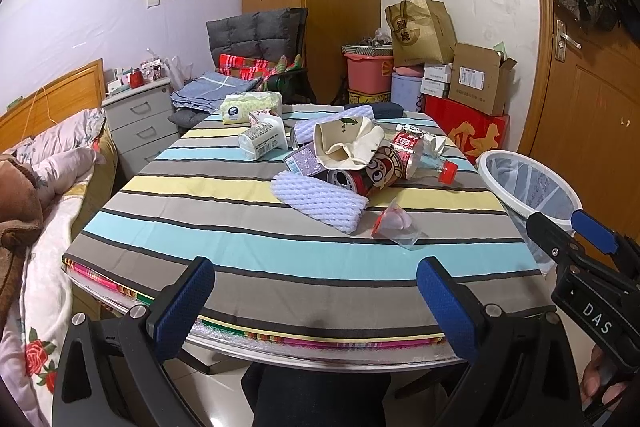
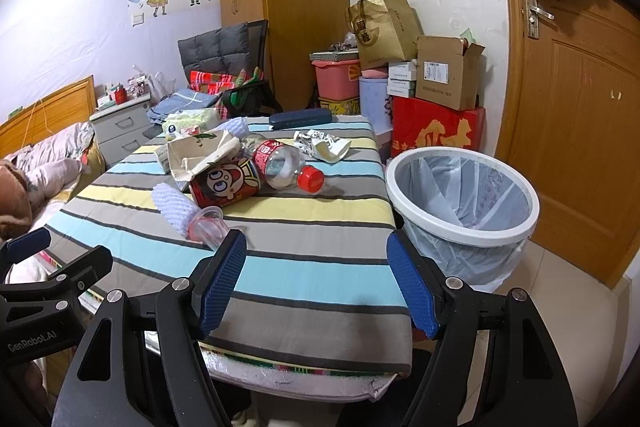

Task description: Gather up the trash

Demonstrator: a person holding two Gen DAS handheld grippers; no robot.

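Striped cloth covers the desk (image 1: 240, 247), where trash lies piled around a red cartoon can (image 2: 226, 183). Left of the can lies white foam netting (image 1: 320, 201), right of it a crushed bottle (image 2: 286, 163). Farther right, off the desk, stands the lined bin (image 2: 460, 223). Left tongs (image 1: 316, 297) and right tongs (image 2: 316, 277) both gape wide, empty.
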